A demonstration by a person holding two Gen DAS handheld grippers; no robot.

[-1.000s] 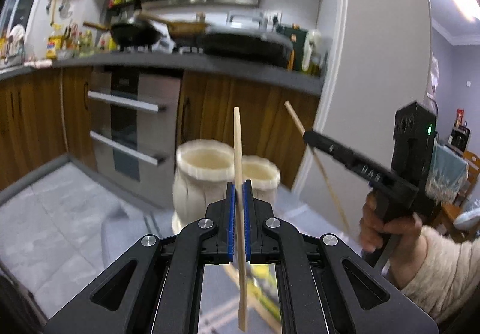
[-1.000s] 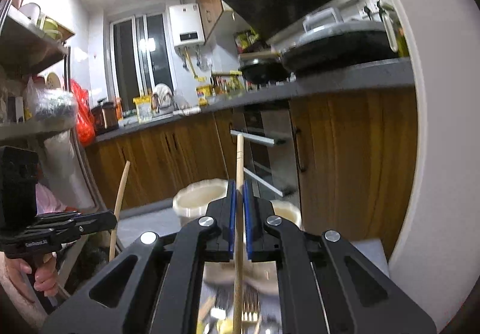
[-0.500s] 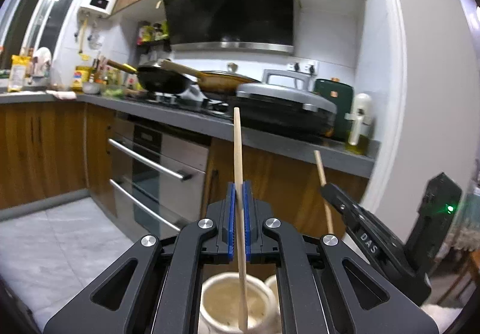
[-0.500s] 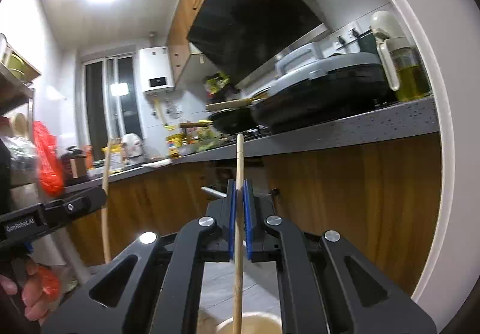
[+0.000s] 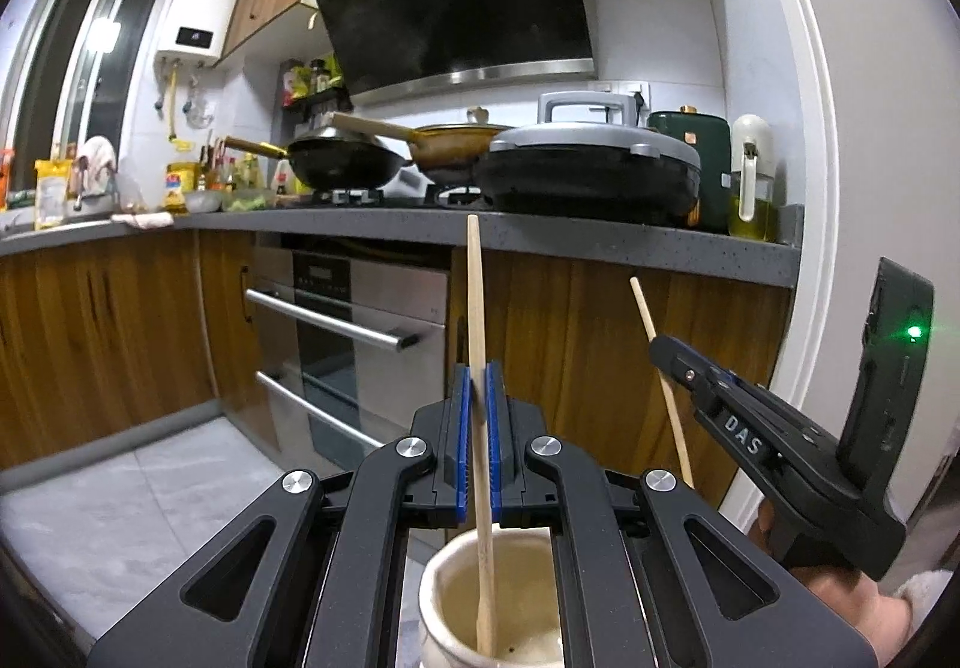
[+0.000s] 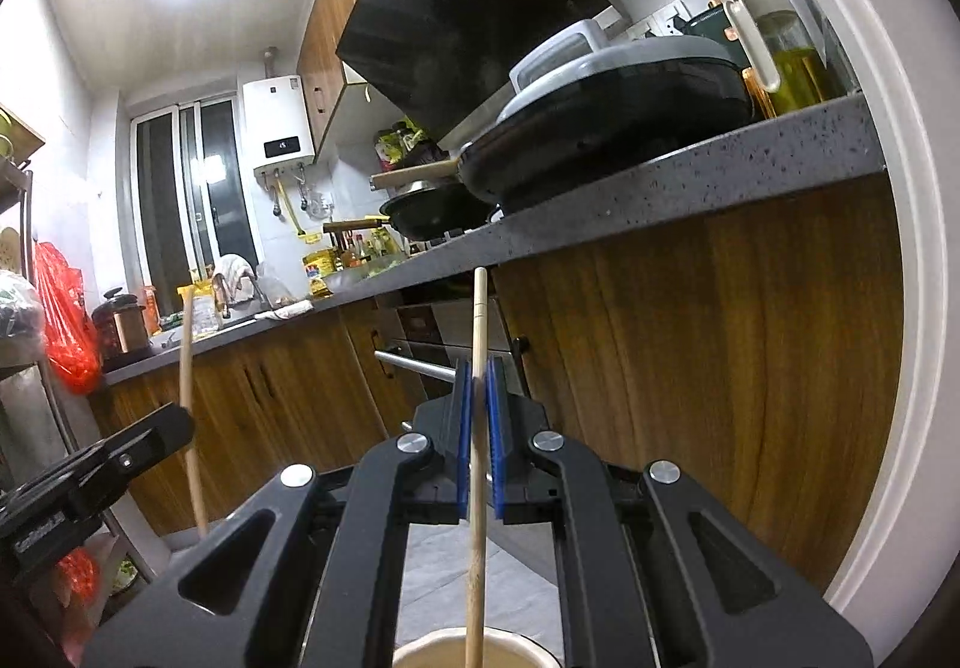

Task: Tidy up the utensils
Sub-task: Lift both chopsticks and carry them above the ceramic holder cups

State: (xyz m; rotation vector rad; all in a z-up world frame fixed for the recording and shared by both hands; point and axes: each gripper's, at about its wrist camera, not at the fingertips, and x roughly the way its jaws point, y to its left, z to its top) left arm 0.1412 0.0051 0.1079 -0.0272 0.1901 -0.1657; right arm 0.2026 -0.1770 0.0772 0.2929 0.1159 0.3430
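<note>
A grey speckled stone worktop (image 5: 630, 248) over brown wooden cabinet doors (image 6: 720, 356) fills the background. Below, a cream ceramic utensil pot (image 5: 444, 602) is half hidden by the black left gripper (image 5: 478, 386), whose blue jaws pinch an upright pale wooden chopstick (image 5: 475, 296) whose lower end dips inside the pot. The black right gripper (image 6: 478, 380) pinches a second pale wooden chopstick (image 6: 478, 320) above a pot rim (image 6: 432, 641) cut off at the frame's bottom edge.
</note>
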